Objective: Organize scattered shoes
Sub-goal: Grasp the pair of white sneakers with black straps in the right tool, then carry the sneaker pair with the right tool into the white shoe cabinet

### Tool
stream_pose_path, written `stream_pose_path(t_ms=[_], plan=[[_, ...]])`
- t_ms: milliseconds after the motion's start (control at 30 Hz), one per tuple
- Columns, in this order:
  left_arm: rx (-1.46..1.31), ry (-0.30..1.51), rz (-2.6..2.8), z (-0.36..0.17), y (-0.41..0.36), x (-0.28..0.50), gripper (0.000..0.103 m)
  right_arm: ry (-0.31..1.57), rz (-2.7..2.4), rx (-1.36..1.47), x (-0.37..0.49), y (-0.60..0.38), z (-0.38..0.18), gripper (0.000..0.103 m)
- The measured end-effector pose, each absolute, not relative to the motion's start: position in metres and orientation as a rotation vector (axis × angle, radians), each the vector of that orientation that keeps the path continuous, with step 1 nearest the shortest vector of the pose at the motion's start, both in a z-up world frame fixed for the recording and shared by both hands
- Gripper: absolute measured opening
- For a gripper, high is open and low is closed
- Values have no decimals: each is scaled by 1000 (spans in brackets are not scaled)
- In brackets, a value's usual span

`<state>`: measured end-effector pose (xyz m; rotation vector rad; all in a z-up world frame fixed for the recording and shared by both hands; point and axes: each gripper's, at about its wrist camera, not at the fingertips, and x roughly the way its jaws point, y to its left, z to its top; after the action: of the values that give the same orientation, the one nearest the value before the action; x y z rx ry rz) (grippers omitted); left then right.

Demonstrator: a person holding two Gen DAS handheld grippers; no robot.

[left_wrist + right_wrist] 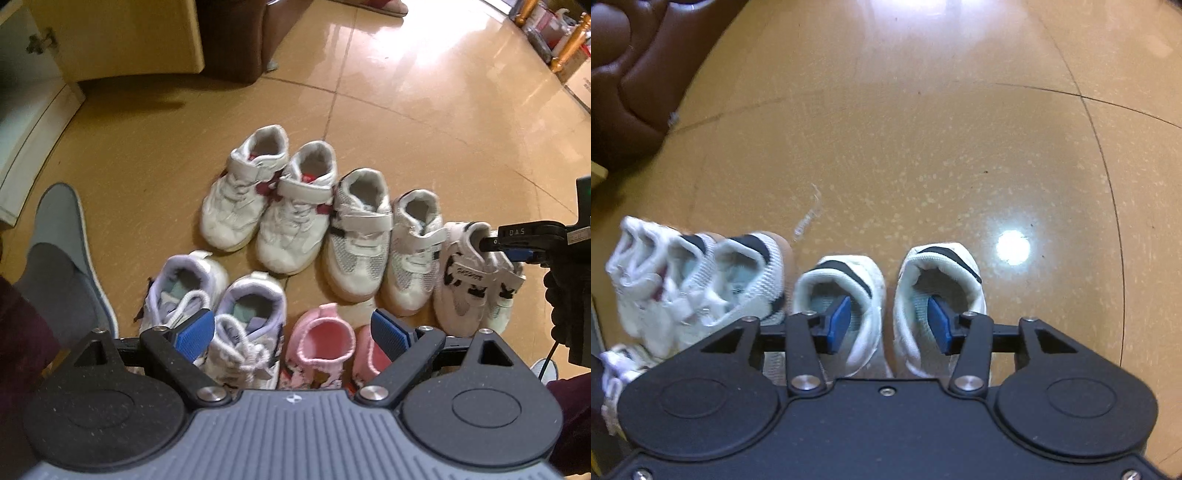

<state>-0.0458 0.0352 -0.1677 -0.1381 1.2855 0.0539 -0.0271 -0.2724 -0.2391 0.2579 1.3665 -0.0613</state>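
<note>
Several small children's shoes stand in rows on the tan floor. In the left wrist view a white pair with dark red trim (269, 199) and a white mesh pair (384, 240) form the far row, with a white pair with black marks (476, 280) at its right end. A lilac-lined pair (221, 314) and a pink pair (332, 350) stand nearer. My left gripper (293, 332) is open above the near row, holding nothing. My right gripper (888, 325) is open, one finger inside each shoe of the black-marked pair (871, 295); it also shows in the left wrist view (513, 247).
A grey slipper (70, 266) lies at the left. A yellow cabinet (122, 37) and a dark brown sofa (631, 70) stand at the far left. Boxes and wooden posts (569, 48) stand at the far right. A thread scrap (809, 214) lies on the floor.
</note>
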Motion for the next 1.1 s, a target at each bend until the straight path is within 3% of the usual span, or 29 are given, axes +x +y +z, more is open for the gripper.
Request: stream_pose_path(t_ms=[200,233,333,400,467,500,567,633,700,900,967,1033,1100], plan=[[-142,1296,67,-172,39,-41,92,1401,-26,126,-19,-258,-267,51],[-141,1297,66,-173,39,-40,92,1400,-20,116,-17,-256,-268,66],[-137,1300,66,-175,39,-39,92,1428,43,150,-11,-248,-276,96],[-136,1301,69,-175,40,-39,92,1439,70,146,-8,-244,-280,103],[-139,1301,74,-174,41,-39,92,1423,66,159,-8,-245,-280,103],[-140,1300,75,-174,41,-40,92,1413,56,171,-9,-245,-279,102],[-141,1298,73,-172,40,-41,92,1398,19,185,-9,-250,-275,83],[-139,1290,65,-171,38,-41,92,1377,-36,207,-11,-261,-268,48],[-139,1282,57,-169,36,-41,92,1374,-52,240,-14,-270,-266,29],[-138,1270,39,-164,30,-43,92,1383,-63,228,-24,-270,-261,28],[-136,1269,35,-163,29,-43,92,1373,-70,227,-20,-267,-263,30],[-131,1268,36,-162,28,-41,92,1359,-67,211,-18,-262,-265,41],[-125,1263,39,-161,28,-40,92,1351,-58,172,-23,-264,-260,41]])
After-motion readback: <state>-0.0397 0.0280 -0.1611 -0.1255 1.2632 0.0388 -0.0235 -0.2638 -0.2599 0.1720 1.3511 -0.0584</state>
